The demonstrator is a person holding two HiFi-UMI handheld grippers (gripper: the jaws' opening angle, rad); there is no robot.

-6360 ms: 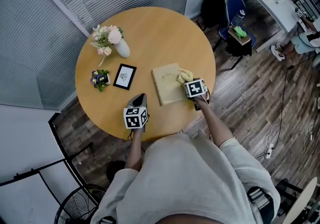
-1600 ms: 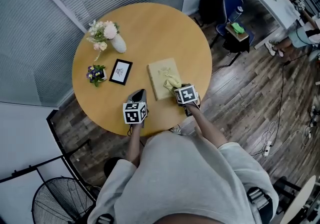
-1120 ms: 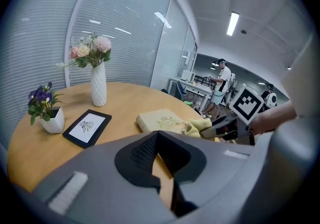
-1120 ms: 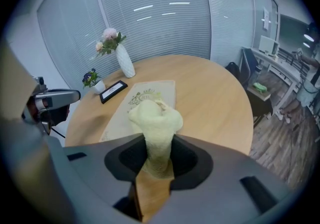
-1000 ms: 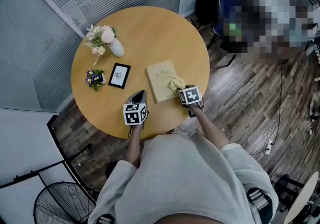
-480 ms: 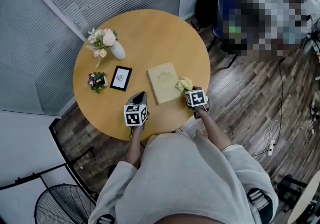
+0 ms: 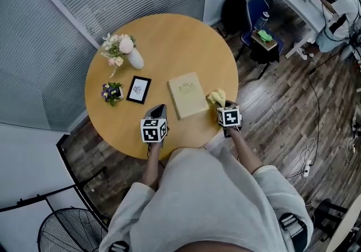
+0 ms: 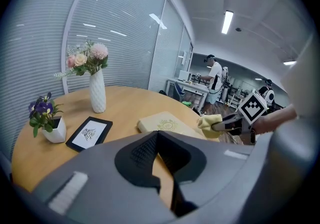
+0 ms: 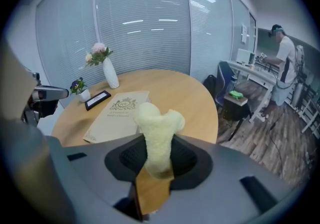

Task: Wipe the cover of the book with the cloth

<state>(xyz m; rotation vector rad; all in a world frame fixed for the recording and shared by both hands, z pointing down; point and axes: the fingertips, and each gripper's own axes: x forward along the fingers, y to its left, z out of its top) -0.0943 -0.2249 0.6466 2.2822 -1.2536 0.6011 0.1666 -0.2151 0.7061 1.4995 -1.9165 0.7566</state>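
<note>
The tan book (image 7: pixel 188 94) lies flat, cover up, on the round wooden table (image 7: pixel 169 36); it also shows as the book (image 8: pixel 162 123) and the book (image 9: pixel 120 113). To the book's right, by the table edge, my right gripper (image 7: pixel 221 105) is shut on the yellow cloth (image 7: pixel 217 97), held off the book. The cloth (image 9: pixel 156 133) sticks up from my right gripper (image 9: pixel 156 165). Left of the book's near corner, my left gripper (image 7: pixel 158 112) is shut with nothing in it. From the left gripper (image 8: pixel 158 135) I see the cloth (image 8: pixel 210 122) beyond the book.
A white vase of flowers (image 7: pixel 128 53), a small pot of purple flowers (image 7: pixel 111 92) and a black picture frame (image 7: pixel 139 88) stand left of the book. Off the table are a chair (image 7: pixel 260 31), a desk with a person (image 7: pixel 338 11) and a fan (image 7: pixel 79 237).
My right gripper has carried the cloth to the right, from on top of the book's cover to beside it near the table edge. The left gripper has stayed put.
</note>
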